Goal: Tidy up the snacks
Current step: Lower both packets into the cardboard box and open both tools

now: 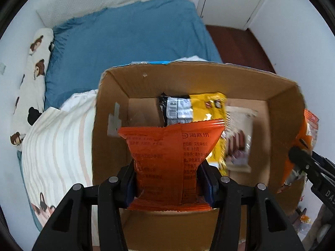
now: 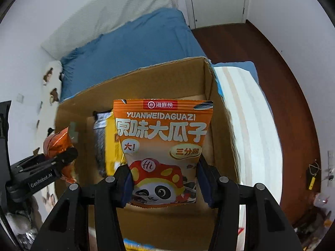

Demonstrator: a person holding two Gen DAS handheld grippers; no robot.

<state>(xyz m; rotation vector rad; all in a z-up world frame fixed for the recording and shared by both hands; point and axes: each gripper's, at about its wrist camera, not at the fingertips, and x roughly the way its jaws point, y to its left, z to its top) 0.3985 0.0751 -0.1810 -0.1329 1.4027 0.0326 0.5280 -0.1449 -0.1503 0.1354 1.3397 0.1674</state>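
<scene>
My left gripper [image 1: 167,181] is shut on an orange snack packet [image 1: 167,154], back side showing, held above an open cardboard box [image 1: 188,77]. My right gripper [image 2: 164,185] is shut on a second orange sunflower-seed packet [image 2: 163,138] with a panda picture, also over the cardboard box [image 2: 146,79]. Inside the box lie a yellow and black snack bag [image 1: 194,106] and a pale packet with sausages [image 1: 238,138]. The yellow bag [image 2: 108,142] shows in the right wrist view too. Each gripper appears at the edge of the other's view: the right gripper [image 1: 301,163] and the left gripper [image 2: 56,161].
The box sits on a bed with a blue sheet [image 1: 129,41] and a striped white quilt [image 1: 60,142]. A bear-print pillow [image 1: 33,67] lies along the left wall. Dark wooden floor [image 2: 272,67] and white doors [image 2: 217,0] lie to the right. Clutter sits at the lower right [image 2: 318,209].
</scene>
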